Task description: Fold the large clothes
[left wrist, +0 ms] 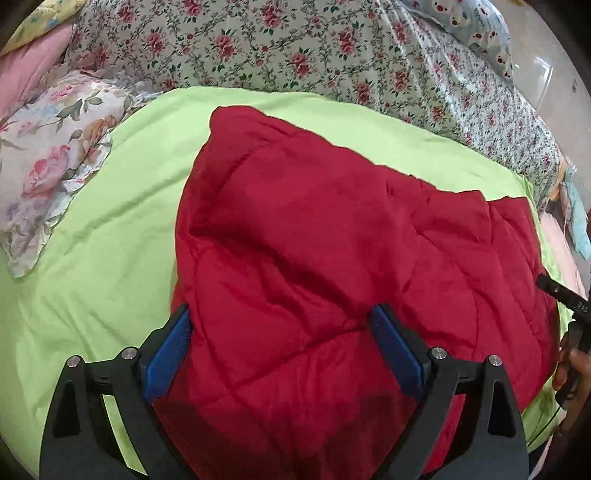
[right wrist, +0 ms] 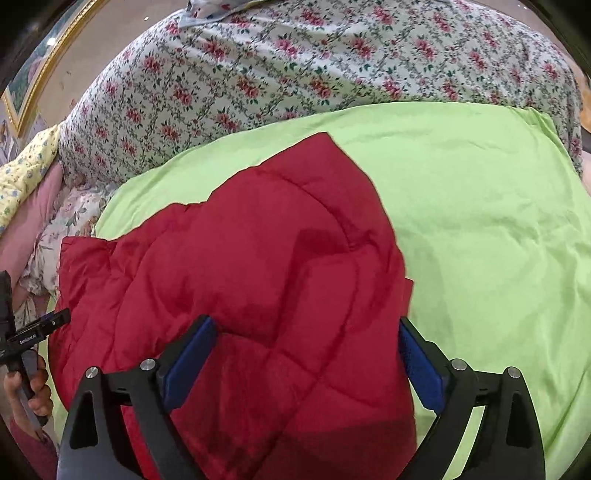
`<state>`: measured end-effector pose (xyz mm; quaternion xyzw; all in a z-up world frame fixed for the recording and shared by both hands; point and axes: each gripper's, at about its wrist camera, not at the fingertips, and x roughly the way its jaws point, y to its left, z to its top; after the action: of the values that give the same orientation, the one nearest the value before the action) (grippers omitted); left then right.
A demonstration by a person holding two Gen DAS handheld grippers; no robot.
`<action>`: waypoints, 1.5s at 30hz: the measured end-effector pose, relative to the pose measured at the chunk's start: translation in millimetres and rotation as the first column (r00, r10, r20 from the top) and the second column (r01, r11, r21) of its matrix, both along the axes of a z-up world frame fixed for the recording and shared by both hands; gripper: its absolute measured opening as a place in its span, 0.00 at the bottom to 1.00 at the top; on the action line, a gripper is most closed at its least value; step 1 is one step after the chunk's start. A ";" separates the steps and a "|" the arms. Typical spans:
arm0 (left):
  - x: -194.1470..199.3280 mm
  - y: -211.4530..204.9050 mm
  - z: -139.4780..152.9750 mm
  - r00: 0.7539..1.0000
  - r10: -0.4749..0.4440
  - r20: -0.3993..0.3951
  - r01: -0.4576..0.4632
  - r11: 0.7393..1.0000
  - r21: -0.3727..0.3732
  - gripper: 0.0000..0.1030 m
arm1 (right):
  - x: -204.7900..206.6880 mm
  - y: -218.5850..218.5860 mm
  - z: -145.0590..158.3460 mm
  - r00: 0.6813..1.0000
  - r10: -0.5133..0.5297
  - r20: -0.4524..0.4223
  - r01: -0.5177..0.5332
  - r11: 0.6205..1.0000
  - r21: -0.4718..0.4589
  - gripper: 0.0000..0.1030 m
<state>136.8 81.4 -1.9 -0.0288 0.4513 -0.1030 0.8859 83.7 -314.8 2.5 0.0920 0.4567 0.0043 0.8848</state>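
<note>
A red quilted garment (left wrist: pixel 332 258) lies folded on a lime green sheet (left wrist: pixel 92 277); it also shows in the right wrist view (right wrist: pixel 258 277). My left gripper (left wrist: pixel 282 332) is open, its blue pads wide apart just above the garment's near left part. My right gripper (right wrist: pixel 306 347) is open above the garment's near right edge, with its right pad (right wrist: pixel 417 369) over the green sheet (right wrist: pixel 480 240). Neither gripper holds cloth. The right gripper's body shows at the right edge of the left wrist view (left wrist: pixel 569 325), and the left gripper's body at the left edge of the right wrist view (right wrist: pixel 26 336).
A floral bedspread (left wrist: pixel 295 48) covers the bed behind the green sheet. A flowered pillow (left wrist: pixel 55 158) and pink cloth (left wrist: pixel 26 62) lie at the left. A bear-print pillow (left wrist: pixel 472 29) sits at the far right corner. A gold-framed picture (right wrist: pixel 33 77) hangs on the wall.
</note>
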 end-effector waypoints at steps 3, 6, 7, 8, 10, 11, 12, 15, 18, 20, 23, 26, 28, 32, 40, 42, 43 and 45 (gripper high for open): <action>0.5 -2.4 -0.6 1.000 -0.014 0.003 0.014 1.000 0.007 0.68 | 2.7 5.4 -4.1 1.000 0.014 -0.001 -0.014 1.000 -0.017 0.89; -0.1 -7.9 1.9 0.999 -0.032 0.020 0.031 0.999 0.039 0.46 | 3.4 7.0 -8.7 1.000 0.024 -0.013 -0.024 0.999 -0.022 0.63; 0.0 -8.3 3.0 0.999 -0.038 0.023 0.037 0.999 0.040 0.40 | 3.0 7.3 -8.4 1.000 0.026 -0.010 -0.026 0.999 -0.028 0.53; -0.8 -9.1 4.7 0.999 -0.043 0.027 0.042 0.999 0.033 0.34 | 1.7 7.2 -6.5 1.000 0.027 -0.001 -0.027 0.999 -0.037 0.47; -0.5 -9.1 8.0 0.998 -0.046 0.033 0.046 0.999 0.011 0.28 | 0.1 5.0 -1.9 1.000 0.014 0.014 -0.014 0.999 -0.041 0.22; 0.0 -8.4 9.6 0.998 -0.046 0.036 0.046 0.999 -0.001 0.26 | -0.3 2.7 1.0 1.000 0.014 0.022 -0.013 1.000 -0.024 0.20; 0.9 -7.0 12.3 0.998 -0.043 0.039 0.043 0.999 -0.020 0.25 | -0.2 1.8 3.2 1.000 0.012 0.028 -0.012 1.000 -0.011 0.18; 7.4 -0.4 18.0 0.999 -0.030 0.039 0.033 0.996 -0.084 0.23 | 0.9 0.1 12.2 0.999 0.008 0.051 -0.009 1.000 0.014 0.15; 16.2 4.3 23.0 0.999 -0.010 0.037 0.015 0.991 -0.136 0.22 | 6.6 -0.6 22.1 0.996 0.006 0.083 -0.008 1.000 0.028 0.14; 24.3 7.2 22.6 0.999 0.005 0.036 0.001 0.986 -0.165 0.22 | 12.6 -2.3 27.4 0.994 -0.005 0.105 0.002 0.999 0.036 0.13; 34.0 7.7 13.9 1.000 0.023 0.015 -0.020 0.983 -0.183 0.22 | 22.6 -3.3 19.0 0.995 -0.026 0.095 0.024 1.000 0.016 0.13; 41.2 5.1 1.5 0.999 0.030 -0.010 -0.032 0.982 -0.186 0.22 | 29.4 -7.3 2.0 0.997 -0.052 0.056 0.051 0.999 0.016 0.13; 43.9 4.5 -4.7 0.999 0.035 -0.020 -0.038 0.981 -0.189 0.22 | 30.0 -13.3 -7.6 0.997 -0.067 0.042 0.065 0.997 0.039 0.13; 49.1 6.9 -12.1 0.998 0.049 -0.037 -0.055 0.976 -0.209 0.22 | 29.4 -19.9 -12.8 0.996 -0.081 0.041 0.078 0.994 0.071 0.13; 50.5 5.2 -18.4 0.997 0.059 -0.040 -0.066 0.979 -0.192 0.23 | 30.3 -21.9 -17.9 0.995 -0.093 0.043 0.089 0.993 0.082 0.15; 50.7 4.5 -19.4 0.997 0.063 -0.038 -0.069 0.980 -0.184 0.23 | 31.1 -22.0 -18.6 0.995 -0.094 0.045 0.091 0.993 0.080 0.15; 51.0 4.1 -19.6 0.997 0.065 -0.036 -0.070 0.982 -0.178 0.23 | 30.9 -21.7 -18.8 0.994 -0.094 0.047 0.091 0.993 0.076 0.15; 51.1 0.4 -19.7 0.997 0.068 -0.030 -0.071 0.986 -0.150 0.23 | 30.4 -20.0 -19.2 0.994 -0.094 0.053 0.091 0.994 0.063 0.15</action>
<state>188.0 81.8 -21.6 -0.1129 0.4517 -0.1057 0.8787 114.1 -334.8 -16.7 0.1394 0.4267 -0.0203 0.8934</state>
